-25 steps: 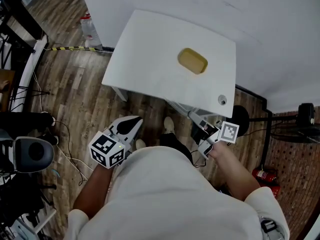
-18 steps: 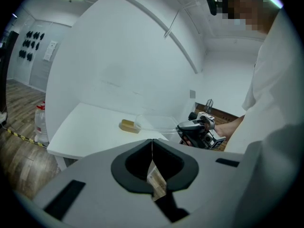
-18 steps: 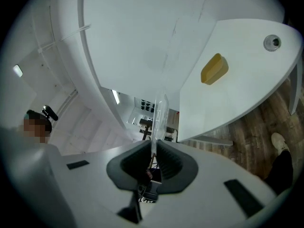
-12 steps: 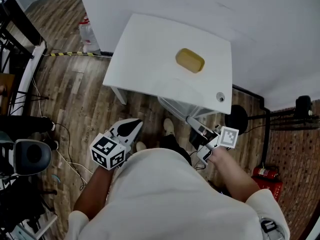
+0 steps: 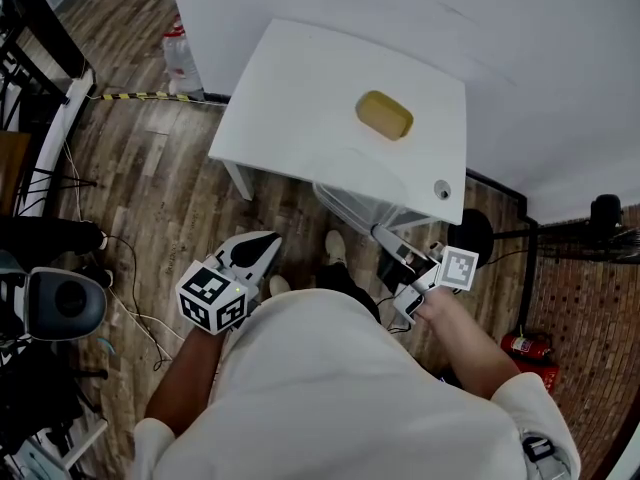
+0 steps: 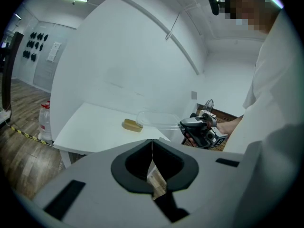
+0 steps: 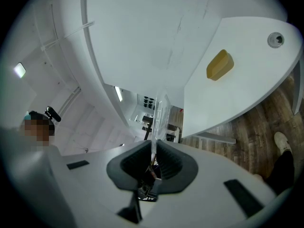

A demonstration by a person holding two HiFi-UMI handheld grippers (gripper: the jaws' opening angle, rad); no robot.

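Right gripper (image 7: 153, 148) has its jaws pressed together on one thin wall of a clear thin-walled plastic container (image 7: 161, 115). The container stands out ahead of the gripper, off the ground, with its far end reaching the near edge of a white rectangular surface (image 7: 247, 87). In the head view the container (image 5: 352, 204) shows as a faint outline running from the right gripper (image 5: 386, 238) up towards that edge. Beyond it, further ahead of the gripper and well apart from the container, a yellow oblong block (image 5: 385, 115), perhaps a sponge or a soap bar, lies alone on the surface. A small round metal fitting (image 5: 442, 190) sits near the corner closest to the right gripper. Left gripper (image 6: 152, 144) has its jaws closed on each other with nothing between them. It hangs low over the wood-plank floor (image 5: 160, 198), short of the surface and well to the side of the container. The container looks very light, smooth and springy. Held by a single wall it would likely flex and swing, and a hard squeeze could crack or buckle it. The stiffer rim, near a corner, seems the safer place to take hold.
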